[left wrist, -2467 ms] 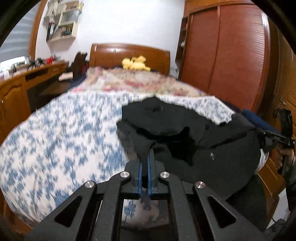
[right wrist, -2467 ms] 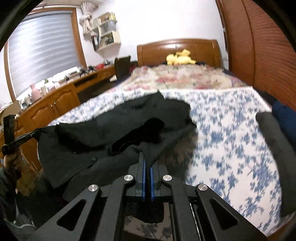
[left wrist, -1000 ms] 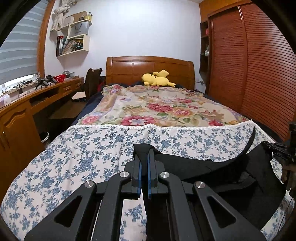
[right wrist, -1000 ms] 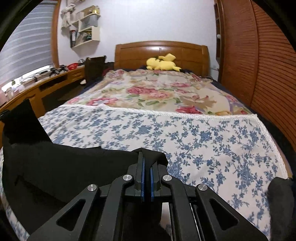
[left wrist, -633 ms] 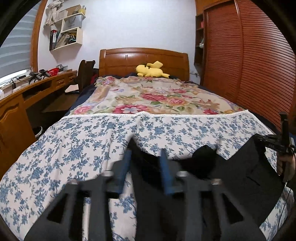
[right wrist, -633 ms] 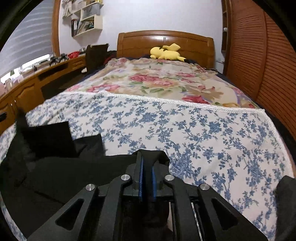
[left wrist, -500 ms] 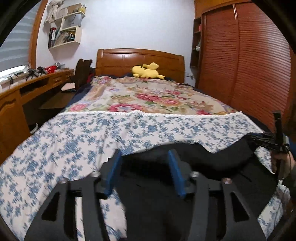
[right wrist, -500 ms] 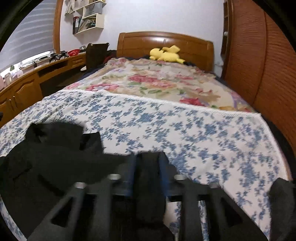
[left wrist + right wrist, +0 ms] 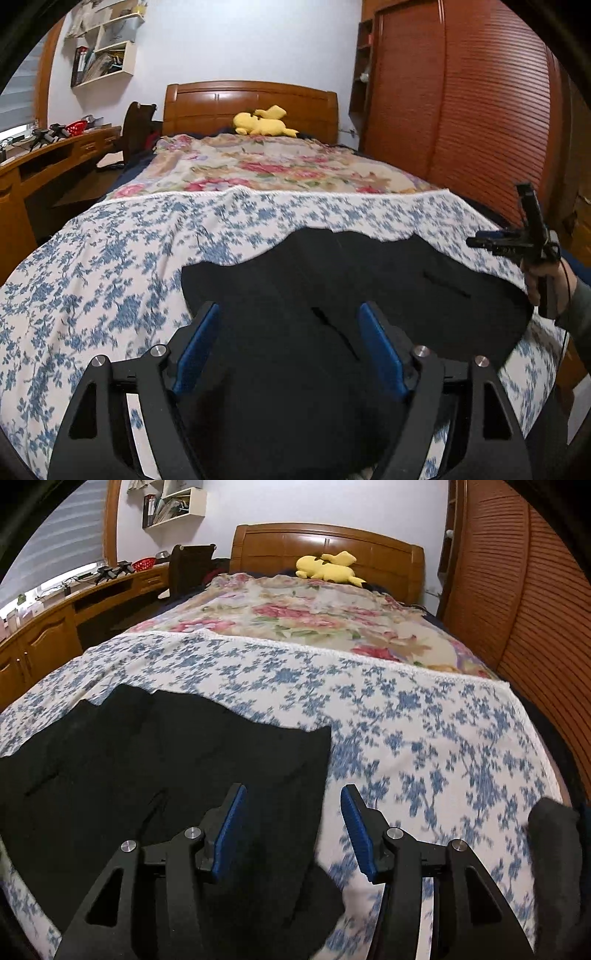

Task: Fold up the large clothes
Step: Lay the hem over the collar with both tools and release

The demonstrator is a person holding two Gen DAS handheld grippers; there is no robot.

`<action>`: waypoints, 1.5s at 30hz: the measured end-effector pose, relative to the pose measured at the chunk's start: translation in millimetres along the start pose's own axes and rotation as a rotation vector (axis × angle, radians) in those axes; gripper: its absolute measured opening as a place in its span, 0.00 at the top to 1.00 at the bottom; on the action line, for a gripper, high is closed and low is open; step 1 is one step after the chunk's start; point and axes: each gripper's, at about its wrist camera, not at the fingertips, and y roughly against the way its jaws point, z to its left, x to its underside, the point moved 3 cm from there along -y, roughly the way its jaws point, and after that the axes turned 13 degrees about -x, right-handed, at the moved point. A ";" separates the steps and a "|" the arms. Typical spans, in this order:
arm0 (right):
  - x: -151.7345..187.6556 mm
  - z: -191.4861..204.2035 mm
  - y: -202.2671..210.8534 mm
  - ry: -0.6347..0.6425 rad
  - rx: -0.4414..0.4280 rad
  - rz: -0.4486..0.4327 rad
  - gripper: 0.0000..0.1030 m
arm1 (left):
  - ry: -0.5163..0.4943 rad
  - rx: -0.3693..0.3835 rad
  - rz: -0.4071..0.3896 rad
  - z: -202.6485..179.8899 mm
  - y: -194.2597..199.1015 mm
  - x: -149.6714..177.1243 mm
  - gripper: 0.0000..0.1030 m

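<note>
The black garment [image 9: 332,280] lies spread on the blue-flowered bedspread [image 9: 110,266], filling the lower middle of both wrist views. The left tool [image 9: 286,343] and right tool [image 9: 290,827] are both opening, blue pads clear of the cloth below them. No writing is readable.

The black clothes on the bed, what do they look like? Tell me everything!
The black garment is big, dark and soft-looking, like thick cloth, with a slit that may be a pocket. It lies spread fairly flat on the blue-flowered bedspread, its far edge wavy. The left gripper and right gripper hover over its near corners with jaws opening; neither blue pad presses on the cloth. What kind of garment it is cannot be told.
</note>
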 end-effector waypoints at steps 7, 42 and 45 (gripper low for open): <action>23.4 20.1 30.7 -0.006 -0.074 0.004 0.47 | -0.012 0.033 0.028 -13.5 13.0 23.6 0.24; 106.7 1.3 53.2 -0.224 -0.102 0.077 0.33 | -0.092 0.050 0.094 -62.0 21.8 66.8 0.24; 109.6 -0.9 42.1 -0.235 -0.108 0.103 0.33 | -0.097 0.047 0.097 -62.8 21.1 68.1 0.24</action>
